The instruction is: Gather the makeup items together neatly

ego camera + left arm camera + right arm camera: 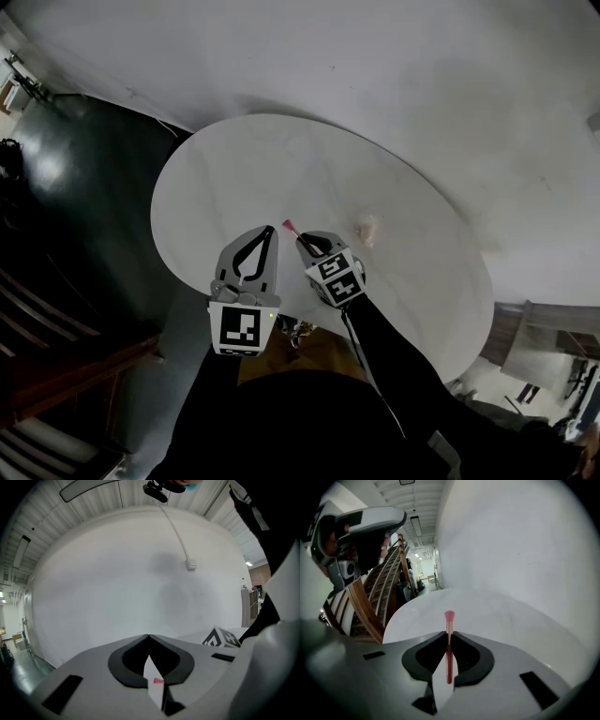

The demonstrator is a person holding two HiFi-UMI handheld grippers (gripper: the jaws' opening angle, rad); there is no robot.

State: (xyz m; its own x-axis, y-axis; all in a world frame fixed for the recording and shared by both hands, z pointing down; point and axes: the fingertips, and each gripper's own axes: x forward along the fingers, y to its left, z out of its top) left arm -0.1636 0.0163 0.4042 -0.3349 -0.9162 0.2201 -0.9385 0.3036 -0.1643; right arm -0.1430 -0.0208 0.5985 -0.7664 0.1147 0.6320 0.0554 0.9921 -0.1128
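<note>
Two grippers over the bench (234, 159).
Fingers (423, 658) of your right gripper (449, 633) clamp a pink brush (449, 618); fingers (129, 660) of your left gripper (149, 636) are clenched together, empty.

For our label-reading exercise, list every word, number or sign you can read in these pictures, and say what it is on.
No readable words or numbers anywhere.
Left cube: black-and-white squares only, no letters.
Right cube: the same kind of pattern, no letters.

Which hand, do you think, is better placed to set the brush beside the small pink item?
Right. The right gripper grips the brush, close to the pink item; the left gripper is shut and empty.
</note>
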